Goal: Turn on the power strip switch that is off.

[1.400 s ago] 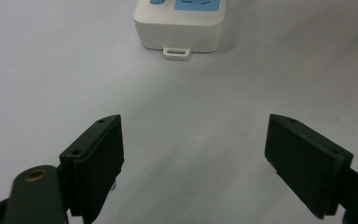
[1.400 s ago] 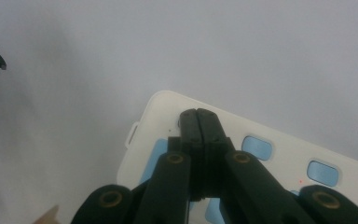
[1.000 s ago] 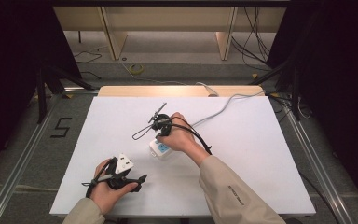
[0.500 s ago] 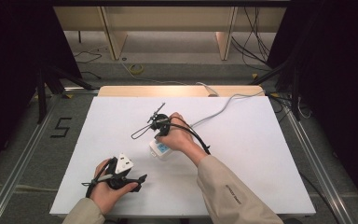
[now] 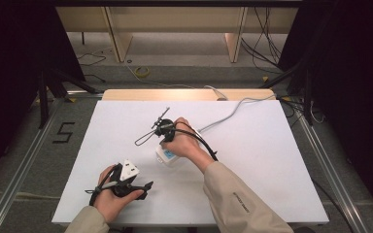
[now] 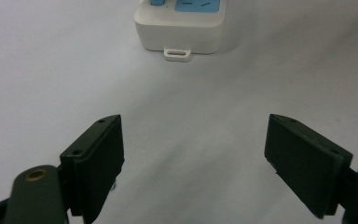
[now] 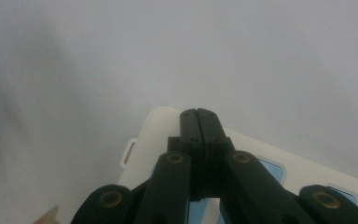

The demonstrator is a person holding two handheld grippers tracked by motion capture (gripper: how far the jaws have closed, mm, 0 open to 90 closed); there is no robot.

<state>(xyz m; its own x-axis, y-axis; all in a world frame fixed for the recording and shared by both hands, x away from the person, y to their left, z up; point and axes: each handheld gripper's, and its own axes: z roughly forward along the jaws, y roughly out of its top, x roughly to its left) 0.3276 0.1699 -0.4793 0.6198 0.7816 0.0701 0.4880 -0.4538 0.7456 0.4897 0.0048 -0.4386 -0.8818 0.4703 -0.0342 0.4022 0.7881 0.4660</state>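
Two grippers working over the white table (image 5: pixel 272 160). Right gripper (image 7: pixel 200 116) pressing down with jaws clenched together, nothing between them, tips resting on the top face of the white power strip (image 7: pixel 158 135) near its end with the small hanging loop. Power strip lying flat near the table's middle, its grey cable (image 5: pixel 233 109) trailing off toward the far edge, blue socket faces showing. Left gripper (image 6: pixel 193 158) hovering near the front edge, jaws spread wide and holding nothing, aiming at the strip's loop end from well apart.
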